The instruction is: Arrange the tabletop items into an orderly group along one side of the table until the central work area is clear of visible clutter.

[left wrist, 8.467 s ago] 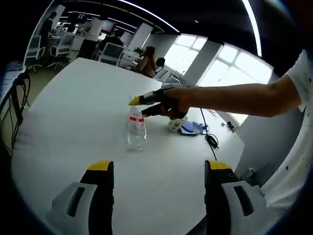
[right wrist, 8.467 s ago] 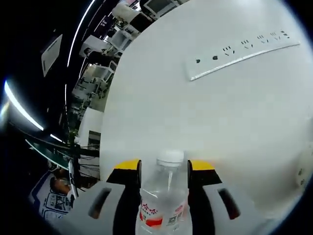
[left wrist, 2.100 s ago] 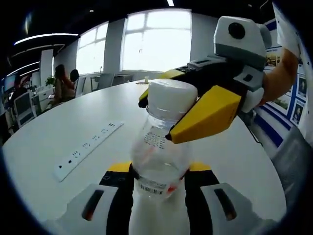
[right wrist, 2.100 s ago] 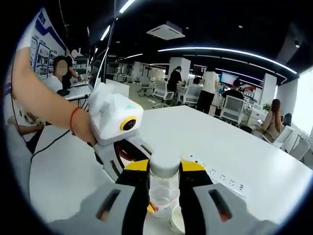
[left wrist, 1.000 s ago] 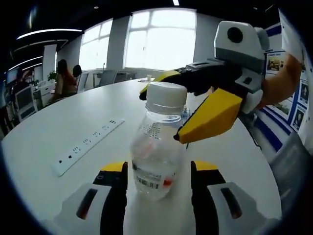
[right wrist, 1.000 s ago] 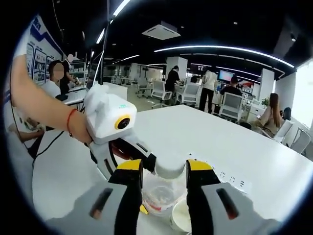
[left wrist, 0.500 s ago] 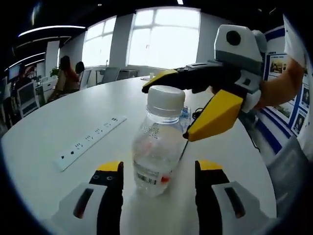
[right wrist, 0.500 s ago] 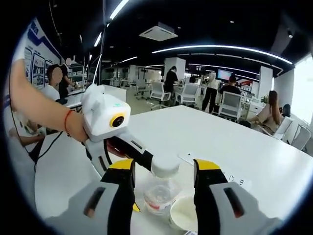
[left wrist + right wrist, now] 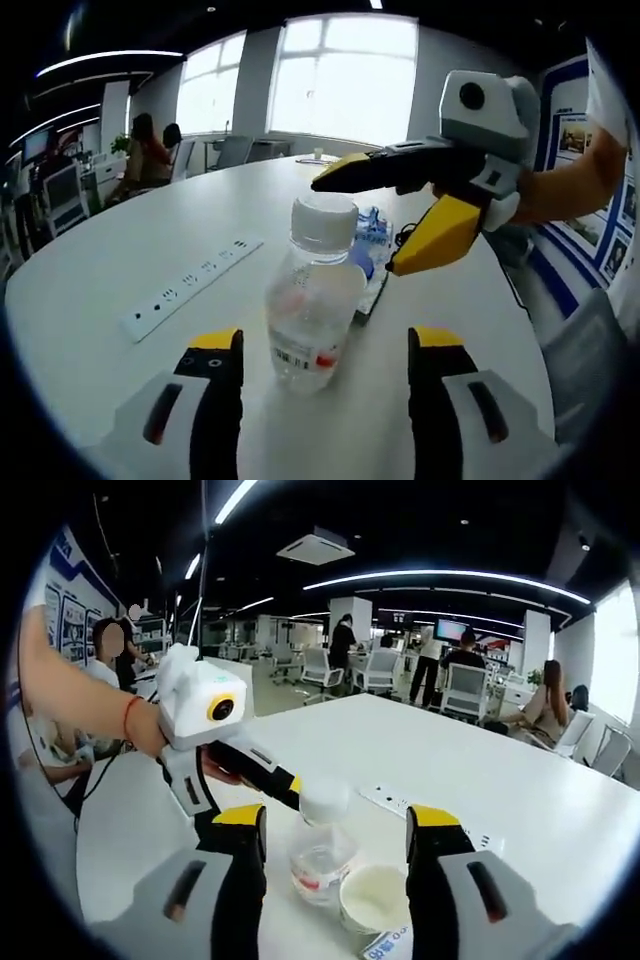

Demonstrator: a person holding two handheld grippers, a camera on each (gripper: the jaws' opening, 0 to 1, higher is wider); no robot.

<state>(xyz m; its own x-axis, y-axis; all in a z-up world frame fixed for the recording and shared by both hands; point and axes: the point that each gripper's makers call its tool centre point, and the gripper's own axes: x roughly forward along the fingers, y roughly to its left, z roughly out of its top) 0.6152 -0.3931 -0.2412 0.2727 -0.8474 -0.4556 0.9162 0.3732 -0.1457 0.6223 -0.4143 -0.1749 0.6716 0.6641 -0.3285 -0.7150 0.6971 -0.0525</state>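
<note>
Both grippers have let go of the water bottle (image 9: pixel 313 303) and drawn back from it since a second ago, when their jaws sat tight beside it. Now the left gripper (image 9: pixel 325 360) has its yellow-tipped jaws spread wide, the bottle standing free between and just beyond them, touching neither. Across from it, the right gripper (image 9: pixel 405 215) comes in from the right of the left gripper view, jaws parted, one black-and-yellow jaw above cap height and the other off to the bottle's right, gripping nothing. From the right gripper view the same story: the right gripper (image 9: pixel 335 835) is wide apart, the bottle (image 9: pixel 320 845) upright on the table between the jaw tips, and the left gripper (image 9: pixel 225 770) reaches in from the left with a jaw tip close beside the cap. That bottle is clear plastic with a white cap, a red-and-white label low on its body, and it looks nearly empty. Just beside it sits a small white cup (image 9: pixel 372 900), and behind it a blue-and-white packet (image 9: pixel 368 240) lies flat. Farther left a long white power strip (image 9: pixel 190 285) runs across the white table (image 9: pixel 120 250). Plenty of bare tabletop opens toward the far rounded edge, with office chairs and people well beyond it.
</note>
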